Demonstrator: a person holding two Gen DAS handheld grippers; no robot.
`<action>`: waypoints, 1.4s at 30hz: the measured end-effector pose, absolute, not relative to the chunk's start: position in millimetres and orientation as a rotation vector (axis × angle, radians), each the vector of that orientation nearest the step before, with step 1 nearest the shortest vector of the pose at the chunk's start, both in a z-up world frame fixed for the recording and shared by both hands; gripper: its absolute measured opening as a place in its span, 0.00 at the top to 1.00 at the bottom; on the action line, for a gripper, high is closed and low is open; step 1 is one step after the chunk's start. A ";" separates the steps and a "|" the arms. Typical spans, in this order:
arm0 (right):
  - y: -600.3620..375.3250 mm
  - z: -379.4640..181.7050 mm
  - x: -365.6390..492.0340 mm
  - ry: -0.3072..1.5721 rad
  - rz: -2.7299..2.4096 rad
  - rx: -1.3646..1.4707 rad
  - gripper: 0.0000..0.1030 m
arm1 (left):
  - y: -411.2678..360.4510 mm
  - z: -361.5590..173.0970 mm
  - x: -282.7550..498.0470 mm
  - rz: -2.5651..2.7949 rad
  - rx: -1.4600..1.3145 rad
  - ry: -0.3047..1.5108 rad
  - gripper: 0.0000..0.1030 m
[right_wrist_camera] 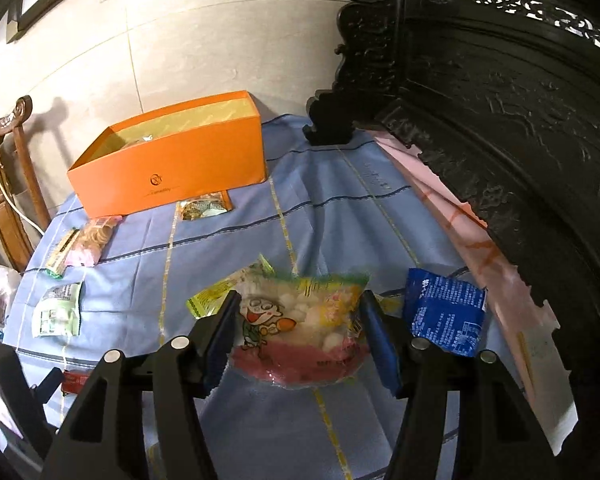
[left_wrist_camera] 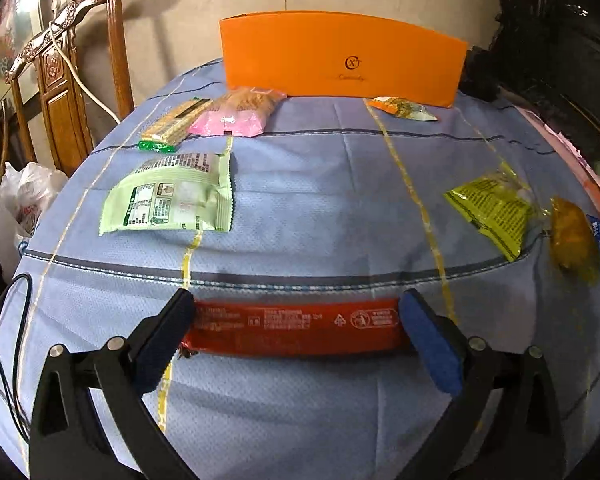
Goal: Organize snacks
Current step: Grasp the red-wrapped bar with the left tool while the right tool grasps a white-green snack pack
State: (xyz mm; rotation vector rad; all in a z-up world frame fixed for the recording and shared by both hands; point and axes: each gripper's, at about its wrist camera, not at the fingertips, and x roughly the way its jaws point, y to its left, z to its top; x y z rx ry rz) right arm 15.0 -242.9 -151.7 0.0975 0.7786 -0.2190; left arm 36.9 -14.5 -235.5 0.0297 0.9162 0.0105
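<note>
A long red snack packet [left_wrist_camera: 296, 328] lies flat on the blue cloth [left_wrist_camera: 320, 184]. My left gripper [left_wrist_camera: 296, 300] straddles it lengthwise, open, one blue pad at each end. In the right wrist view my right gripper [right_wrist_camera: 299, 304] is shut on a clear candy bag [right_wrist_camera: 300, 328] with a cartoon figure, held a little above the cloth. The open orange box [right_wrist_camera: 172, 168] stands at the back. A blue packet [right_wrist_camera: 444, 316] and a yellow-green packet [right_wrist_camera: 208, 300] lie beside the held bag.
More snacks lie on the cloth: a pale green packet [left_wrist_camera: 168, 200], a pink biscuit bag [left_wrist_camera: 236, 114], a cracker strip [left_wrist_camera: 176, 124], a small orange packet [left_wrist_camera: 404, 108]. A wooden chair [left_wrist_camera: 60, 92] stands at the left, dark carved furniture [right_wrist_camera: 500, 120] at the right.
</note>
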 end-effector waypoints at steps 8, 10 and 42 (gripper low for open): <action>-237.8 -150.1 17.2 0.769 -0.181 0.096 0.41 | -16.7 -234.7 37.3 0.004 0.038 0.922 0.05; -236.5 -150.8 18.9 0.770 -0.174 0.090 0.41 | -15.9 -233.3 35.7 -0.014 0.025 0.929 0.05; -241.3 -224.8 -59.6 0.886 0.053 0.052 0.03 | 12.3 -120.1 62.2 -0.350 0.200 0.773 0.05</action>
